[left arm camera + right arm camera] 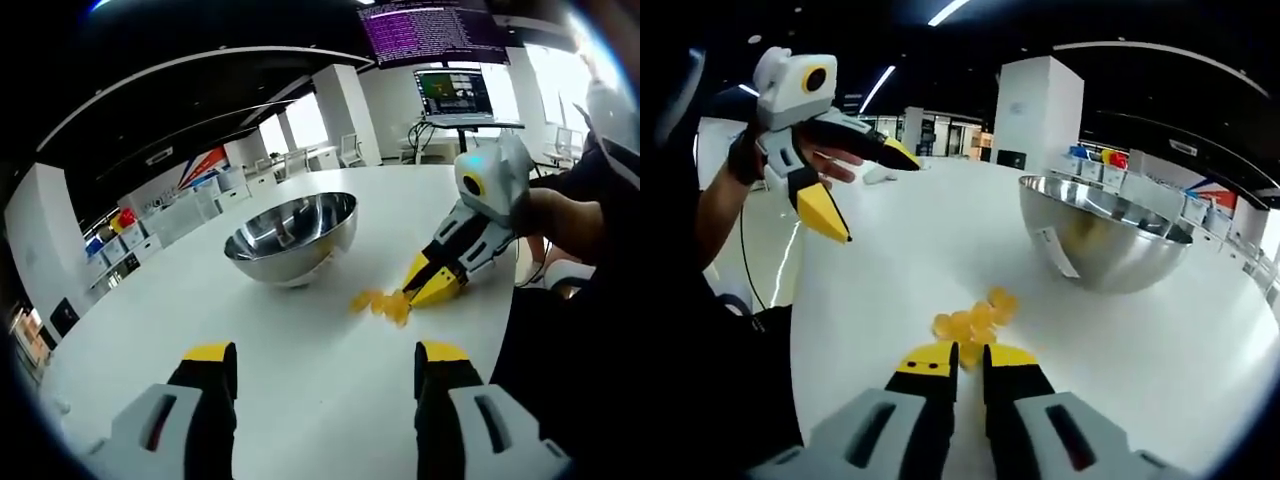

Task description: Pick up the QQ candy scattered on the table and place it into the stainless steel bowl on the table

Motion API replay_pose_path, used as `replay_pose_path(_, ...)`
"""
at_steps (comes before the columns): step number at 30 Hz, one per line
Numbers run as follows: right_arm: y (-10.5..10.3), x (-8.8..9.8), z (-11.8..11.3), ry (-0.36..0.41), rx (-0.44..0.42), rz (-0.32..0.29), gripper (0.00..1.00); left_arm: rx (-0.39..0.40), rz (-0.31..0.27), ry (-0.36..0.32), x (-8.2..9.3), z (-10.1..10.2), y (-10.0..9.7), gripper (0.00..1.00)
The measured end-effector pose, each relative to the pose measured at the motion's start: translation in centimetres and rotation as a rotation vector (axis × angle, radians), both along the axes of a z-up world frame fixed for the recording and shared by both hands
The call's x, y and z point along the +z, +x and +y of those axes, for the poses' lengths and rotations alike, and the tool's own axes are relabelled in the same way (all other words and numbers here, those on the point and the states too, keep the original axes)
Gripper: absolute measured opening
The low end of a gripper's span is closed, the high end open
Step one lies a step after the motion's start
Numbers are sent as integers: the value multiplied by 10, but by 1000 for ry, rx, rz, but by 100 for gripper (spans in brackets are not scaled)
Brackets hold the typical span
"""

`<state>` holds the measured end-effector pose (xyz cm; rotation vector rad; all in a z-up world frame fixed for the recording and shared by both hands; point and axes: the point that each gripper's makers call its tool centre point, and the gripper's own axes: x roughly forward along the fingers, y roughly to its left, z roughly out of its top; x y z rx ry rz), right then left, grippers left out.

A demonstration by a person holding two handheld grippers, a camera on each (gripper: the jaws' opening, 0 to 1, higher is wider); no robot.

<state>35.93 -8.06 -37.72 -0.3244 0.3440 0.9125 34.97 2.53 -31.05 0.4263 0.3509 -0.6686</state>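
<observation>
A heap of yellow QQ candy [975, 320] lies on the white table [890, 260], just in front of the stainless steel bowl [1100, 235]. My right gripper [969, 358] is down at the near edge of the heap, its jaws drawn close on a candy piece between the tips. From the left gripper view, the right gripper [412, 290] comes in from the right and touches the candy [380, 302] beside the bowl [290, 235]. My left gripper [325, 362] is open and holds nothing. A hand holds the left gripper [880, 195] in the air, left of the heap.
The bowl carries a white label [1055, 250] on its side. The table's [330, 420] edge runs close on the person's side. Monitors [455, 95] on a stand and shelves with boxes [150, 235] stand beyond the table.
</observation>
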Motion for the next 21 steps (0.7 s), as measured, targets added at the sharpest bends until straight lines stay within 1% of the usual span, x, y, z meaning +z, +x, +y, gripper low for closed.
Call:
replay_pose_path(5,0,0,0,3,-8,-2,8,0,-1,-1,0,0,0,72)
replay_pose_path(12,-1,0,0,32,-21,20,5,1,0,-2,0,0,0,72)
replay_pose_path(17,-4,13,3,100,-23,29,4,3,-2,-3,0,1,1,72)
replay_pose_path(21,-2,22,-1,121,-31,31,4,5,-6,-1,1,2,2,72)
